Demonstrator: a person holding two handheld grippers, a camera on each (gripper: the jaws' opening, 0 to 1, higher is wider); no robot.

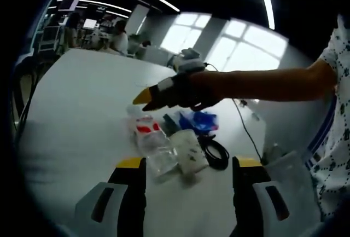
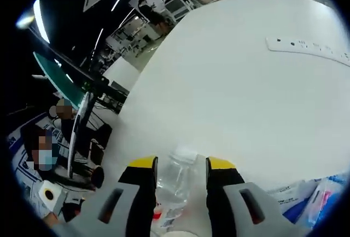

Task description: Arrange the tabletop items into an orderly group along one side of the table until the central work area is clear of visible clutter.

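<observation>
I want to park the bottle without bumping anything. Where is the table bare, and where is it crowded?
Bare: the wide white table stretching from the right gripper to the power strip, and the tabletop left of the pile in the left gripper view. Crowded: around the clear bottle, plastic bags, blue packet and black cable.

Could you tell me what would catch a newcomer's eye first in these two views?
In the left gripper view, the right gripper reaches in from the right on a bare forearm, its yellow tips above a small heap: a clear bottle with a red label, blue packets and a black cable on the white table. In the right gripper view, that gripper's jaws sit on either side of the bottle, with a white power strip farther off.
</observation>
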